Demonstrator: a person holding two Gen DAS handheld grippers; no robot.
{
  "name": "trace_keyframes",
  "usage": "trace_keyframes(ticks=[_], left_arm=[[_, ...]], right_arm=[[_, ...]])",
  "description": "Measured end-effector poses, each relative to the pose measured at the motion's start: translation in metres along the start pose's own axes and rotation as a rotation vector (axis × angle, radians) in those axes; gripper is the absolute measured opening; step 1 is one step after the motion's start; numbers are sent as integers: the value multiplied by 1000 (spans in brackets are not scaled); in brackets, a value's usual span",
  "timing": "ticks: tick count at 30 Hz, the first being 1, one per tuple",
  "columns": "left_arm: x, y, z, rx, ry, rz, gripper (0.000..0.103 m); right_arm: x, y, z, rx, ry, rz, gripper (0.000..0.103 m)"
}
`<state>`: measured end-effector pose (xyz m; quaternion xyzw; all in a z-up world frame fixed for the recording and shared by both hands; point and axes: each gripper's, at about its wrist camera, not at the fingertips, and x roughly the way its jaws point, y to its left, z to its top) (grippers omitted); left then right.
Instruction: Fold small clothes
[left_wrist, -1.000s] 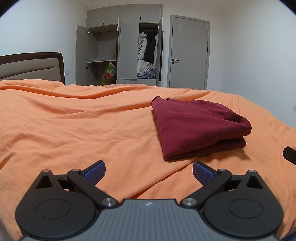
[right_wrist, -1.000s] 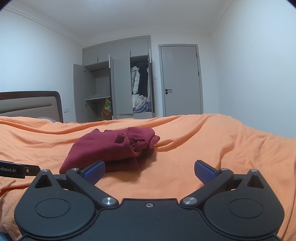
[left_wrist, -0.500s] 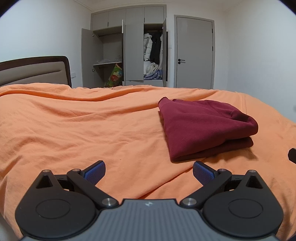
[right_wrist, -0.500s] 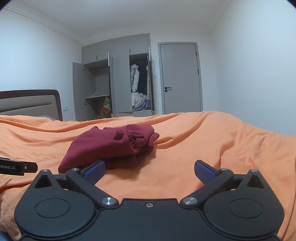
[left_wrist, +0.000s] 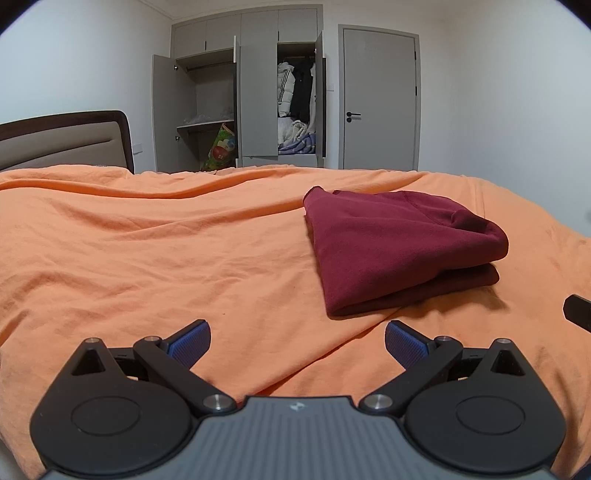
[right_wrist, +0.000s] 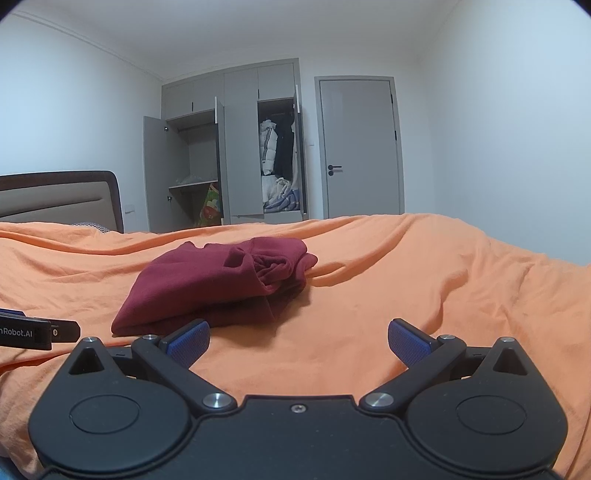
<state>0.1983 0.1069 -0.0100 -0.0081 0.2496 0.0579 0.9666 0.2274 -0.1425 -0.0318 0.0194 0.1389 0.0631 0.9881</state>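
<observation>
One folded maroon garment (left_wrist: 399, 247) lies on orange bedsheet (left_wrist: 147, 251), both tongs empty

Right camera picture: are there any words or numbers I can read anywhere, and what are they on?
"nRobot.AI": white letters on the black left claw poking in at the picture's left edge; the start of the word is cut off.

A small white logo mark sits on the grey body of the left claw in its own camera; it is not readable as letters.

The colourful bag in the wardrobe has pictures, but any words are too blurred to read.

Nothing else has writing.
</observation>
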Motion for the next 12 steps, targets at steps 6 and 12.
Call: trace_keyframes(ticks=[6,12], left_arm=[[3,2,0,-3,8,2,103],[7,2,0,-3,16,3,103]], right_arm=[[4,-1,-1,1,12,-1,102],[8,-2,-3,3,23,-1,103]])
